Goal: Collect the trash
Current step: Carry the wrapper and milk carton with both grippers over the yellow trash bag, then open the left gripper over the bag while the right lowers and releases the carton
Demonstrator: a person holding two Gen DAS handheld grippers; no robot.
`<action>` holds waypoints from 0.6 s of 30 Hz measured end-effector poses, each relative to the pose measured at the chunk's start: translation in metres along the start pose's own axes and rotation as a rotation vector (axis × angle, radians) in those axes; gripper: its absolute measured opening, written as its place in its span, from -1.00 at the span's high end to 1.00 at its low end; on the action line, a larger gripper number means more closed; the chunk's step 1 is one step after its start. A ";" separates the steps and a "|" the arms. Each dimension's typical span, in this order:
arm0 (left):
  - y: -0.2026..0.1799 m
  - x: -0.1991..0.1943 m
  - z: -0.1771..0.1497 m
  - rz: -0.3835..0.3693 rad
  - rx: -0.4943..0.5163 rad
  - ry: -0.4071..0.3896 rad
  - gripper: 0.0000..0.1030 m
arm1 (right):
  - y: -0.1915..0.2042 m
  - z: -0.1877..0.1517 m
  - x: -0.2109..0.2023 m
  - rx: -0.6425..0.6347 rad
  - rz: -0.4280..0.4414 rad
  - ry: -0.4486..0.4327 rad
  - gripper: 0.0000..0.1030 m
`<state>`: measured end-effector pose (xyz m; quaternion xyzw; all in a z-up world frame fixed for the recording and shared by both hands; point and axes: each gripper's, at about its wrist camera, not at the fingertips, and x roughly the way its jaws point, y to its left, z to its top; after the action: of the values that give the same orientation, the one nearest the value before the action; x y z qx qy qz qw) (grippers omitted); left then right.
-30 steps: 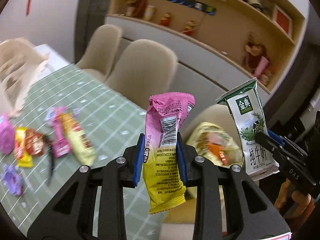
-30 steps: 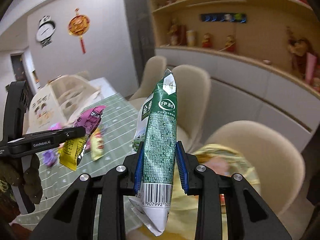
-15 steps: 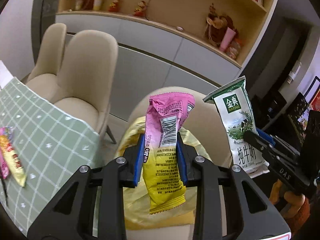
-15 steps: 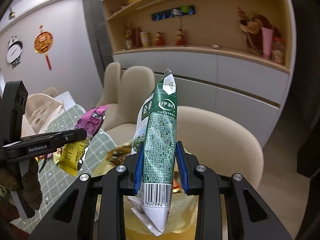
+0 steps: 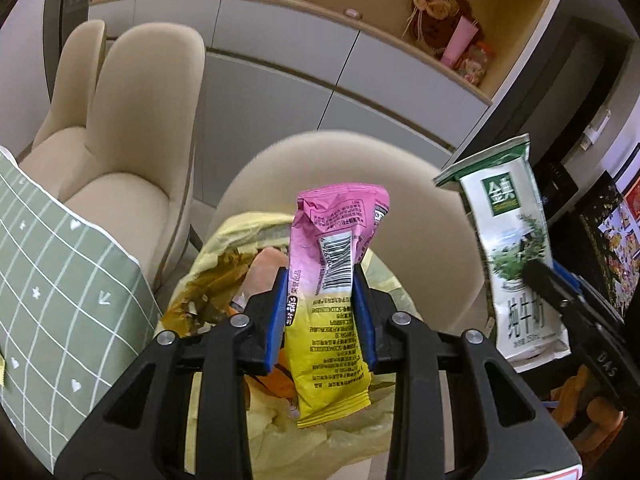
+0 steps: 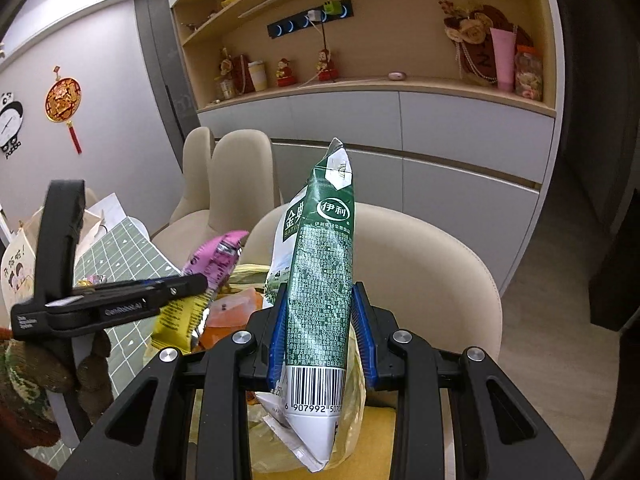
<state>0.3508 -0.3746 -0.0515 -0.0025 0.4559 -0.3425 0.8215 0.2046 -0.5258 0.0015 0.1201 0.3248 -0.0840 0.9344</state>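
Observation:
My left gripper (image 5: 320,288) is shut on a pink and yellow snack wrapper (image 5: 334,280), which stands upright between its blue pads. My right gripper (image 6: 320,304) is shut on a green and white milk carton (image 6: 320,280). Both hang over an open yellow trash bag (image 5: 224,248) that sits on a beige chair (image 5: 420,216) and holds orange and pink wrappers. In the left wrist view the carton (image 5: 516,264) and the right gripper (image 5: 560,296) show at the right. In the right wrist view the left gripper (image 6: 192,286) holds the wrapper (image 6: 204,276) at the left.
The table with a green checked cloth (image 5: 60,288) lies to the left, with paper bags (image 6: 24,256) on it. Two more beige chairs (image 5: 132,120) stand behind it. A grey cabinet with wooden shelves (image 6: 400,120) lines the far wall. A gloved hand (image 6: 40,368) holds the left gripper.
Both grippers have swung away from the table and sunk toward the yellow bag on the chair, each keeping its hold. The table's wrappers have left the left wrist view.

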 end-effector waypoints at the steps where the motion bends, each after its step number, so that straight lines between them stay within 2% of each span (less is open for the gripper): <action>1: 0.001 0.004 -0.001 -0.002 -0.004 0.012 0.40 | -0.001 -0.001 0.003 0.005 -0.001 0.004 0.43; 6: 0.004 0.018 -0.005 -0.016 0.000 0.050 0.20 | -0.002 -0.003 0.010 0.013 0.003 0.017 0.43; 8: 0.006 0.019 -0.004 -0.025 -0.019 0.061 0.18 | -0.001 -0.001 0.014 0.011 0.007 0.024 0.43; 12: 0.017 0.010 -0.007 -0.028 -0.045 0.062 0.08 | 0.005 0.001 0.030 0.010 0.032 0.050 0.43; 18: 0.037 -0.017 -0.009 -0.015 -0.077 0.033 0.06 | 0.029 -0.002 0.067 -0.017 0.081 0.122 0.43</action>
<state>0.3586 -0.3340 -0.0562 -0.0319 0.4821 -0.3309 0.8106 0.2624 -0.5026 -0.0376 0.1303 0.3767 -0.0359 0.9164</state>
